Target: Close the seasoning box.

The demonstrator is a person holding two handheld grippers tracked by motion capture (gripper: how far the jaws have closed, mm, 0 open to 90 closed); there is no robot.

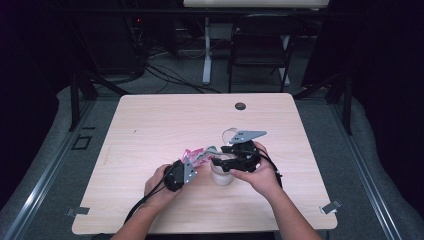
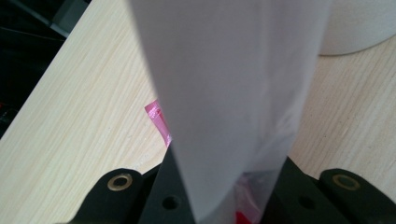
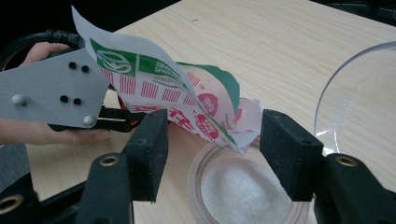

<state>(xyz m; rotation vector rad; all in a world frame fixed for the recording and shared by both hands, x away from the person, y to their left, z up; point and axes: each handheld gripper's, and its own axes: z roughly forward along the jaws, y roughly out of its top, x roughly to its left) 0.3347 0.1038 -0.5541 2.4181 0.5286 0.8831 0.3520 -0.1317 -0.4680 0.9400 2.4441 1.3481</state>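
A printed sachet (image 3: 196,100) in green, red and white hangs tilted over an open round jar (image 3: 194,177). White powder (image 3: 243,189) lies inside the jar. My left gripper (image 1: 195,164) is shut on the sachet's lower end. Its own view shows the plain white back of the sachet (image 2: 229,84) rising from the closed jaws of the left gripper (image 2: 229,191). My right gripper (image 3: 215,144) is open, its jaws either side of the sachet's torn corner, above the jar's mouth. In the high view the right gripper (image 1: 221,162) sits over the jar (image 1: 222,178).
A clear round lid (image 1: 230,134) lies on the wooden table (image 1: 150,125) just behind the jar, and it reappears at the right as the lid (image 3: 348,93). A dark grommet hole (image 1: 240,106) is near the far edge. A folding chair (image 1: 260,45) and floor cables stand beyond.
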